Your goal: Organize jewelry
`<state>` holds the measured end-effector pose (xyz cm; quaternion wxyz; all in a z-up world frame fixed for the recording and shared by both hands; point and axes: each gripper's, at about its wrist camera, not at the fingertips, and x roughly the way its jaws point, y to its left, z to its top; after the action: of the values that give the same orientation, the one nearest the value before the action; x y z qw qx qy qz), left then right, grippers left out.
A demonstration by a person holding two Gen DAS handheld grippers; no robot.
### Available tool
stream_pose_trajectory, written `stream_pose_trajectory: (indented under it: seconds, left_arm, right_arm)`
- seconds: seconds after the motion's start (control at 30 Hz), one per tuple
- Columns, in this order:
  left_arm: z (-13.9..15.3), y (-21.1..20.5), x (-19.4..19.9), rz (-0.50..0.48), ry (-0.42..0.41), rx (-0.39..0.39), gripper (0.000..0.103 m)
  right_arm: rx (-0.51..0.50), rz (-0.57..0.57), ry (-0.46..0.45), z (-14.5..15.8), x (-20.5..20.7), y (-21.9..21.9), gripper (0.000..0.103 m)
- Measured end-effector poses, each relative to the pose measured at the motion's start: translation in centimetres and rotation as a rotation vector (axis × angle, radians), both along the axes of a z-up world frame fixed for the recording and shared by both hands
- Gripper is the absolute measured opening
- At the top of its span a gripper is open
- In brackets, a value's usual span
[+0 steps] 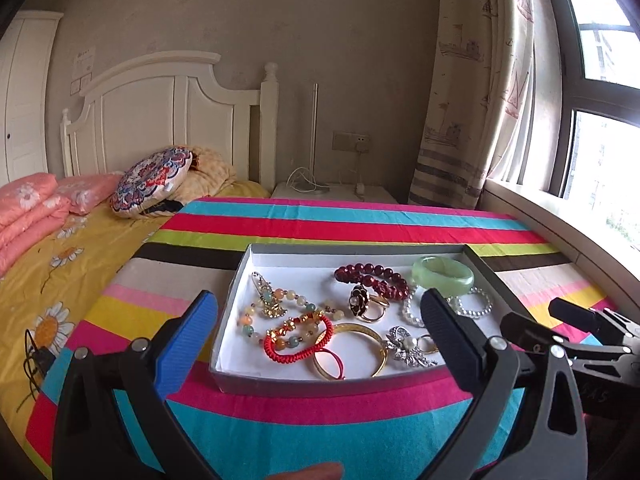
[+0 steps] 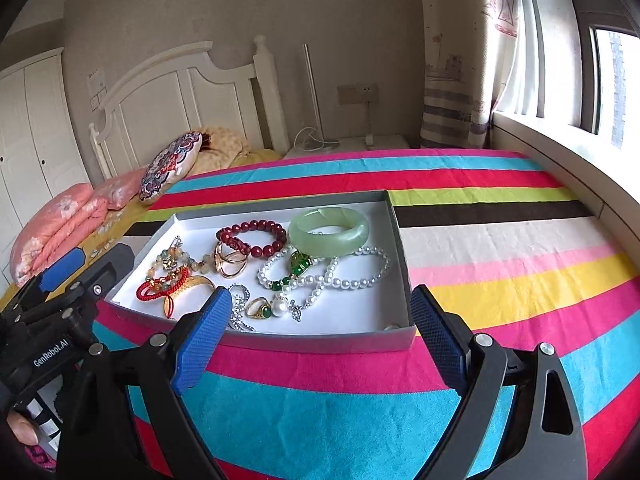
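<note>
A shallow grey box with a white floor (image 1: 234, 280) (image 2: 402, 256) sits on a striped cloth and holds mixed jewelry. Inside lie a pale green jade bangle (image 1: 443, 274) (image 2: 329, 231), a dark red bead bracelet (image 1: 374, 276) (image 2: 252, 236), a pearl necklace (image 2: 352, 272), a red cord bracelet (image 1: 298, 340) (image 2: 162, 286), a gold bangle (image 1: 366, 342) and several rings. My left gripper (image 1: 320, 332) is open and empty just before the box's near edge. My right gripper (image 2: 320, 328) is open and empty at the box's near wall.
The striped cloth (image 1: 320, 408) (image 2: 500, 240) covers a table. A bed with a yellow sheet (image 1: 60, 264), pink quilts and a round cushion (image 1: 152, 180) lies left. A window sill (image 2: 560, 152) and a curtain run along the right. A white nightstand (image 1: 332, 192) stands behind.
</note>
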<state>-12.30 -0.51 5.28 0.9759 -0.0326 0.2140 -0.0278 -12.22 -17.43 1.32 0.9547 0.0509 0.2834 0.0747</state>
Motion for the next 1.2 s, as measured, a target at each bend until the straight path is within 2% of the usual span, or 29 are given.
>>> stream_pose_trajectory:
  seconds: [0.17,0.33,0.53,1.2]
  left_arm:
    - [-0.1,0.6,0.0,0.005,0.001,-0.03,0.101]
    - [0.2,0.0,-0.5,0.018,-0.028,0.006,0.101]
    - [0.3,-0.9,-0.4,0.033,-0.025,0.06,0.101]
    - [0.1,-0.7,-0.2,0.049,-0.011,0.062,0.101]
  right_arm:
    - [-0.025,0.002,-0.002,-0.1,0.0,0.4,0.087]
    - [-0.018,-0.014,0.001,-0.1,0.1,0.2,0.087]
    - [-0.04,-0.032,0.009,-0.2,0.3,0.4,0.087]
    - [-0.06,-0.045,0.013,-0.3,0.3,0.5,0.087]
